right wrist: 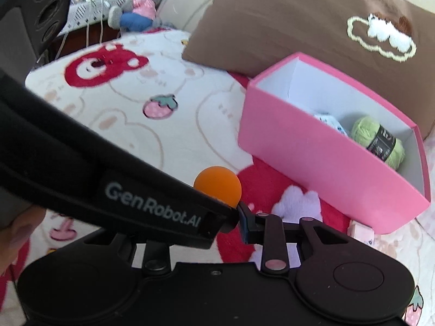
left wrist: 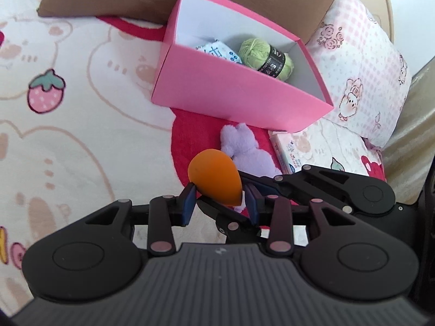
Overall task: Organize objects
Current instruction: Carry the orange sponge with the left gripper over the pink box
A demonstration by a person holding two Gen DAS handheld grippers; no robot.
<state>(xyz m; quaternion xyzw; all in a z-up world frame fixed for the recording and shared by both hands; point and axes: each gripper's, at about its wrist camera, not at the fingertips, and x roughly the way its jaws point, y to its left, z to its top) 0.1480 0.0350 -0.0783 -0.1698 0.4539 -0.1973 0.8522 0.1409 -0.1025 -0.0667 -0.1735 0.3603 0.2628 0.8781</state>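
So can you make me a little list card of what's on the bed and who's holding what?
surface: bed blanket with bear and strawberry print
container: open pink box
inside box: green yarn ball; white and blue packet
left gripper: jaws shut on orange sponge
right gripper: jaws closed; what it holds is hidden
on blanket near box: purple plush toy; pink tissue pack
behind box: brown pillow
beside box: pink checked pillow
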